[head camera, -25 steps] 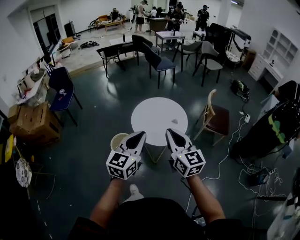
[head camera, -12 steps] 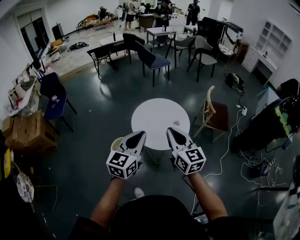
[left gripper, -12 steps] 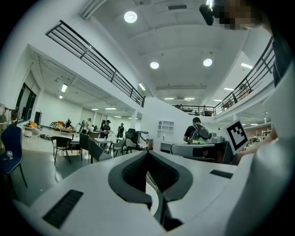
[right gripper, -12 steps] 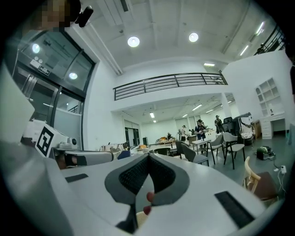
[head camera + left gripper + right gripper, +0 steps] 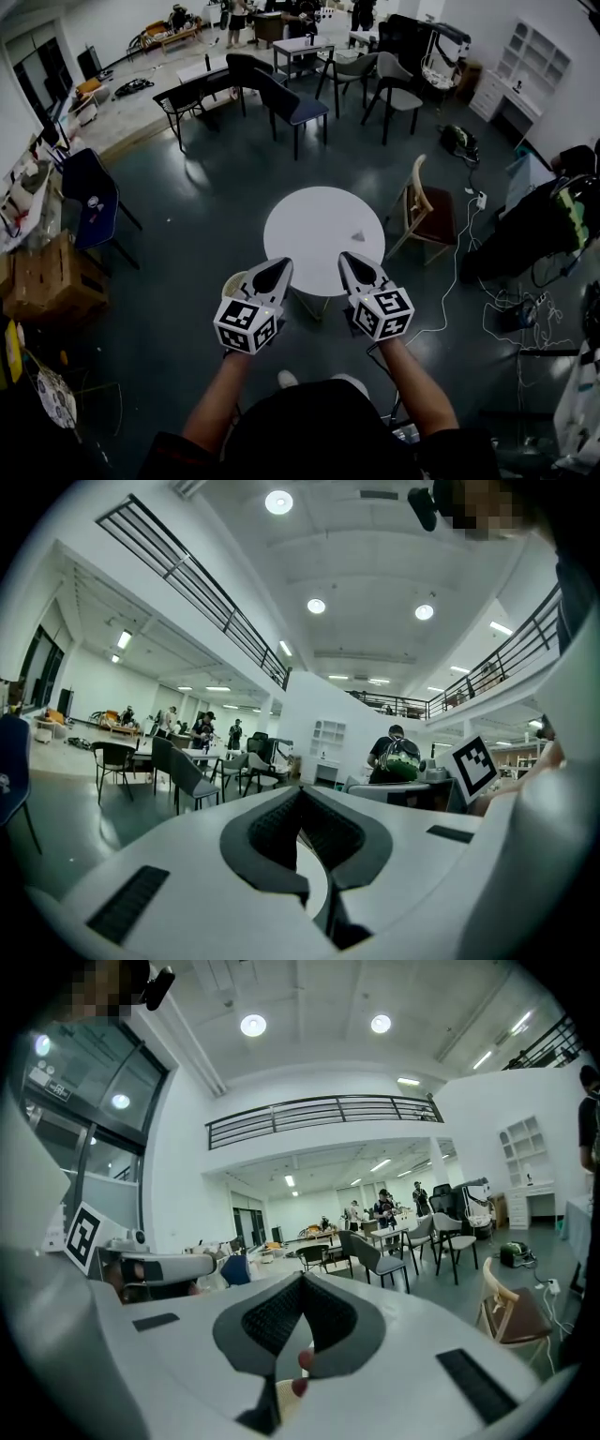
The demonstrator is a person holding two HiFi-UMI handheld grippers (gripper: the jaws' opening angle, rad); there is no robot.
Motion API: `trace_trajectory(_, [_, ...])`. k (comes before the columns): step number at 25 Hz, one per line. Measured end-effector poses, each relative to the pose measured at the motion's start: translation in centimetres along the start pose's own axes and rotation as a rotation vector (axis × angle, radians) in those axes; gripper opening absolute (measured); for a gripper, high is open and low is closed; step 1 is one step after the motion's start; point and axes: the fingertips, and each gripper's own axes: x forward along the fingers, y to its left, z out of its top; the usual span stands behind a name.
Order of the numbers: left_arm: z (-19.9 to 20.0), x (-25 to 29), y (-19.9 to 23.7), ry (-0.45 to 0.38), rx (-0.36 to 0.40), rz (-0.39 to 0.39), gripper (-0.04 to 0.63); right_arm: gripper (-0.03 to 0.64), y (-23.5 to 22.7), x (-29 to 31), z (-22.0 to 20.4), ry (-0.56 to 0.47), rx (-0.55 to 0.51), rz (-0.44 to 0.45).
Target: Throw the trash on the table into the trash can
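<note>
The trash [image 5: 358, 235] is lying on the tabletop [image 5: 300, 220] just beyond the right gripper [image 5: 346, 257], its long axis too small to tell. That and the left gripper [image 5: 283, 266] are sitting closed, empty

Head view: from high up, steeply down on the left gripper [image 5: 278, 266], the right gripper [image 5: 346, 257] and the table [image 5: 323, 234] beyond. Gripper views: close behind the jaws, near level across the room. All share the dark chairs [image 5: 291, 105].

Small grey trash [image 5: 358, 235] on white table [image 5: 305, 220]
</note>
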Motion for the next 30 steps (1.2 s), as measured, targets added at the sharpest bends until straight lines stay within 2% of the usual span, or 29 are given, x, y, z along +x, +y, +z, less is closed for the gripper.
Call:
trace_trajectory(7, [-1.1, 1.5, 3.1, 0.024, -0.025, -0.04, 0.006, 0.018, -1.3, 2.9, -1.8, 0.051, -0.012, -0.068])
trace_trajectory(16, [-3.5, 4.8, 4.3, 0.08, -0.052, -0.045, 0.006, 0.018, -4.6, 4.9, -3.9, 0.109, -0.009, -0.089])
trace_trajectory(25, [-5.2, 10.3, 5.9, 0.144, -0.07, -0.013, 0.006, 0.018, -11.0, 8.1, -6.5, 0.169, 0.001, -0.076])
trace_trajectory(30, [-6.8, 14.4, 5.5, 0.187, -0.078, -0.014, 0.006, 0.018, -16.0, 8.9, -8.3, 0.22, 0.016, -0.088])
